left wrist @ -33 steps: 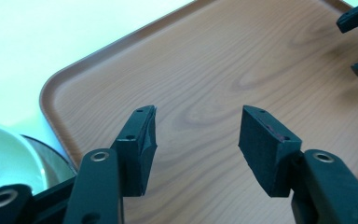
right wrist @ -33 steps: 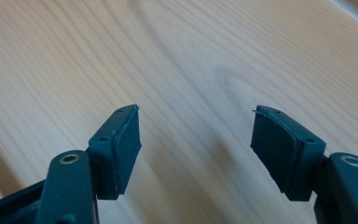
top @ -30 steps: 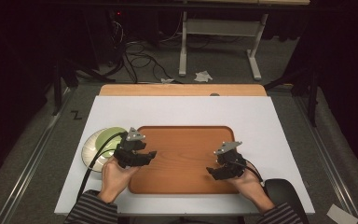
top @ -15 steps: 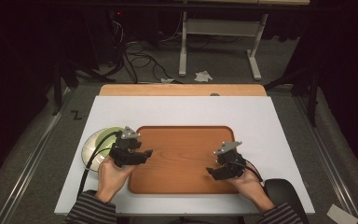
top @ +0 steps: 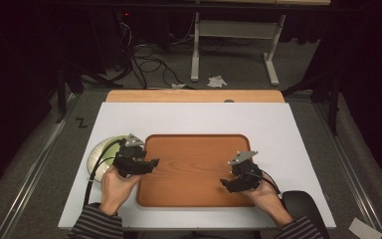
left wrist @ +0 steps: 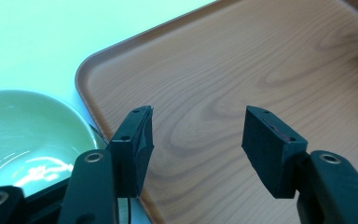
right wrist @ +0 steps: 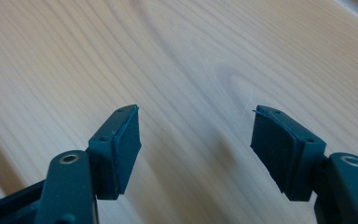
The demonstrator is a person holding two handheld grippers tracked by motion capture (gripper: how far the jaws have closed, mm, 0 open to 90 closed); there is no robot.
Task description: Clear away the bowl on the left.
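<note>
Left gripper (top: pixel 151 163) agape, empty, at left edge of brown wood-grain tray (top: pixel 194 149), beside pale green plate (top: pixel 98 152); right gripper (top: pixel 226 182) likewise over tray. Likely pre-grasp; next move needs target.

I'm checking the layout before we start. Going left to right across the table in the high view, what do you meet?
Green plate → left gripper at the tray's left edge → bare middle of the wooden tray → right gripper.

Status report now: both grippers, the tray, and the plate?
Left gripper open, over the tray's left edge. Right gripper open above bare tray wood. Green plate beside tray, nothing on it.
</note>
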